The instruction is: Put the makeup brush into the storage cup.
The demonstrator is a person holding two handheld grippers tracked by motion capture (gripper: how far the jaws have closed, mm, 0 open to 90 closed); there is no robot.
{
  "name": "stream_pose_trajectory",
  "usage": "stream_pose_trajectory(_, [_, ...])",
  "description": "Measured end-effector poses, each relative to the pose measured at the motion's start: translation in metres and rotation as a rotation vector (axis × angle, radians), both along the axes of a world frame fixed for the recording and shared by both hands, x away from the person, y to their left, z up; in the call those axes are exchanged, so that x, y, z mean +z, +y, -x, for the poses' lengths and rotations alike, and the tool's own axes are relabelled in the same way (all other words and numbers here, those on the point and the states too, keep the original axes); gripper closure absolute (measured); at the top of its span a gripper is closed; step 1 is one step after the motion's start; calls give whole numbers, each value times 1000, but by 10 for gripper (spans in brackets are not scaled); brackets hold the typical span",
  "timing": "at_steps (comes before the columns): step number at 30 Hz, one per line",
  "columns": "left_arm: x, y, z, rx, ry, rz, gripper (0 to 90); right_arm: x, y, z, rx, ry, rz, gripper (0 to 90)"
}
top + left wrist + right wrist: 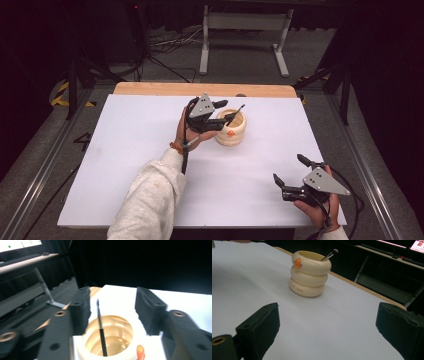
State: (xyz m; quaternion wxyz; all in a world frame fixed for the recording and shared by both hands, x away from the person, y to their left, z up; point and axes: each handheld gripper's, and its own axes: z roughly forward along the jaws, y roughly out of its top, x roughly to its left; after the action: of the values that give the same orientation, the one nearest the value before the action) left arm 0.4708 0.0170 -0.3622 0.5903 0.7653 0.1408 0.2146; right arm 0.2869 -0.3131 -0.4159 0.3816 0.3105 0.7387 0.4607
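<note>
A cream ringed holder (231,131) with an orange duck beak (230,133) stands on the white table, right of the middle and toward the back. A thin dark brush (238,111) leans inside it, bristles up. My left gripper (227,111) hovers just over the holder's left rim and is open. In the left gripper view the brush (101,327) rises from the holder (117,338) between the parted jaws, touching neither. My right gripper (291,170) is open near the front right corner, with nothing in it. It faces the holder (309,273) and the brush tip (334,251).
The white sheet (130,150) covers the table, with a wooden strip (160,89) bare along the back edge. A metal stand (245,30) and loose cables (170,42) lie on the floor behind. A thin grey stick (192,143) shows under the left hand.
</note>
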Motion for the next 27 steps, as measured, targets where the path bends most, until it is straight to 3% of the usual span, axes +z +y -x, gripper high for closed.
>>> stream_pose_trajectory(5, [5,10,7,76,-24,36,309,-1,0,0,-2,2,5,58])
stream_pose_trajectory(7, [8,13,10,81,-16,43,261,-1,0,0,-2,3,2,58])
stream_pose_trajectory(13, [14,18,15,118,-27,8,102,-1,1,0,-2,6,6,57])
stream_pose_trajectory(15, [15,21,16,106,-23,-13,74,-1,0,0,-7,5,6,58])
stream_pose_trajectory(19, [17,27,19,91,-22,-7,44,-1,1,0,-5,6,8,58])
stream_pose_trajectory(27, [20,36,27,122,-51,-28,35,-1,1,0,-4,6,9,58])
